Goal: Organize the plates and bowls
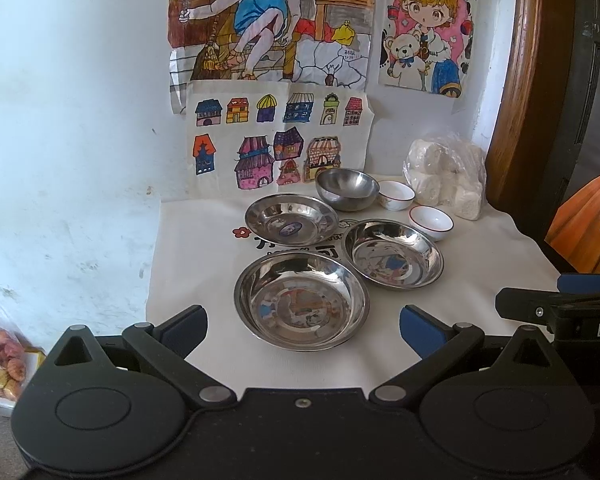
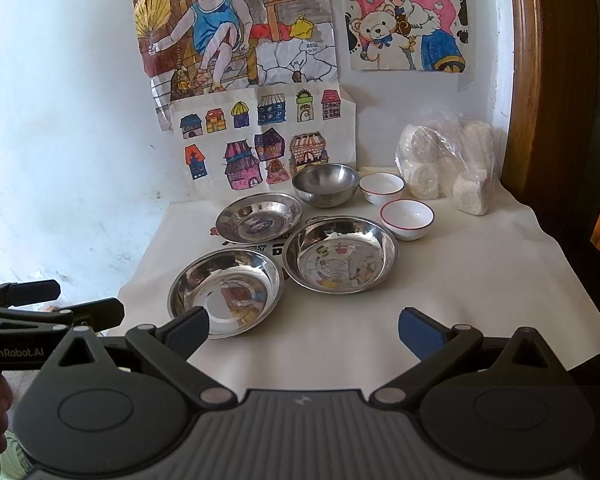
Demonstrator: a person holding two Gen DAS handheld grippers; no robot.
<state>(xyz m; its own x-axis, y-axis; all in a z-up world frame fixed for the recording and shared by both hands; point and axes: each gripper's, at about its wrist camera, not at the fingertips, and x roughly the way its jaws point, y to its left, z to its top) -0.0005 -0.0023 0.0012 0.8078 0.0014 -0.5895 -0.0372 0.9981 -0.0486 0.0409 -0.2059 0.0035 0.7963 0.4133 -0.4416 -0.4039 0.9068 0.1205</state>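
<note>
Below my matt black plastic jaws, three metal plates [image 1: 302, 300] gleam mirror-glossy on a matt white cloth [image 1: 480, 272]. Upper centre, a duller metal bowl [image 1: 347, 189]; right, two glazed white bowls [image 1: 431, 222] and crinkled clear plastic bag [image 1: 446, 176].

snack bag [image 1: 2, 364] cut off, person's sleeve [image 1: 588, 224] cropped

- The left wrist camera is looking forward between its own fingers [image 1: 420, 330], from near the front edge of the table [image 1: 480, 264], facing the wall drawings [image 1: 276, 140].
- The right wrist camera is sitting just to the right, facing the same wall at similar closeness, fingers [image 2: 418, 334] framing its lower edge.
- Both views are sharing the steel plates [image 1: 302, 300] [image 2: 226, 292], bowls and drawings [image 2: 260, 140], and each is catching the other gripper at its edge.
</note>
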